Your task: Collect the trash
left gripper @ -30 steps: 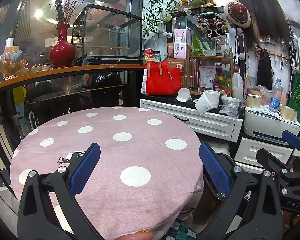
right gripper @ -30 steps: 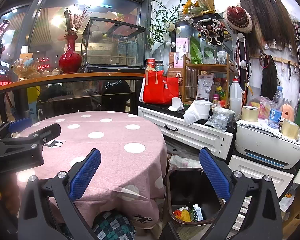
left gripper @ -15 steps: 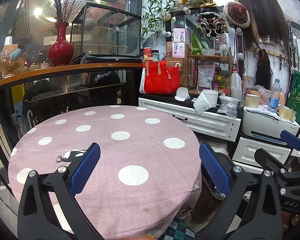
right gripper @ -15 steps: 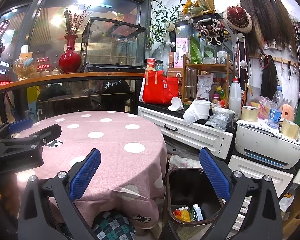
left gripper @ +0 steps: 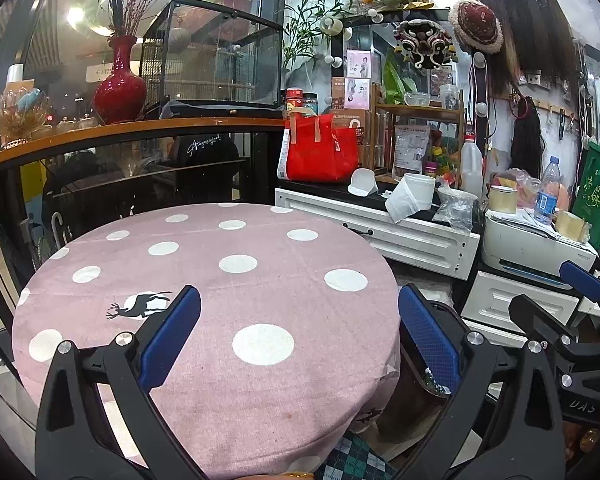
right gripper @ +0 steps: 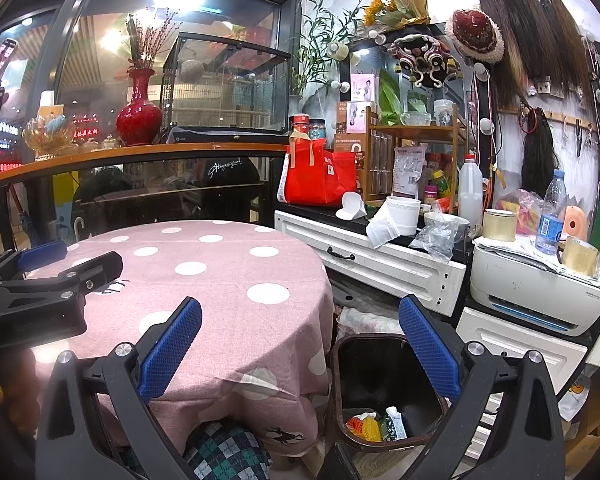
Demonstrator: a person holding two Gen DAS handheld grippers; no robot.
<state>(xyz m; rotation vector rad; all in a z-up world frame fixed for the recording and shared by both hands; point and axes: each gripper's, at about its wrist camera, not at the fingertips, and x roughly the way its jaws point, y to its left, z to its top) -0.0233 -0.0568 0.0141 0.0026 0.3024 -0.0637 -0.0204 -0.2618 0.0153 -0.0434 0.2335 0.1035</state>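
A round table with a pink polka-dot cloth (left gripper: pixel 228 304) fills the left wrist view; nothing lies on the cloth. My left gripper (left gripper: pixel 299 332) hovers over its near edge, open, nothing between its blue pads. My right gripper (right gripper: pixel 300 344) is open too, held above the gap between the table (right gripper: pixel 220 276) and a dark bin (right gripper: pixel 376 380) on the floor. Colourful wrappers (right gripper: pixel 376 426) lie at the bottom of the bin. The left gripper (right gripper: pixel 40 284) shows at the left of the right wrist view, and the right gripper (left gripper: pixel 572 320) at the right of the left wrist view.
A white cabinet (right gripper: pixel 380 264) behind the bin carries a red bag (right gripper: pixel 316 176), a paper roll (right gripper: pixel 396 216) and bottles. A white printer (right gripper: pixel 540 284) sits to the right. A glass rail with a wooden top (left gripper: pixel 132 128) curves behind the table. Checked fabric (right gripper: pixel 228 452) shows below.
The left wrist view has shifted slightly, so the table sits a little lower and to the left in it. The right gripper has not moved. Both stay open.
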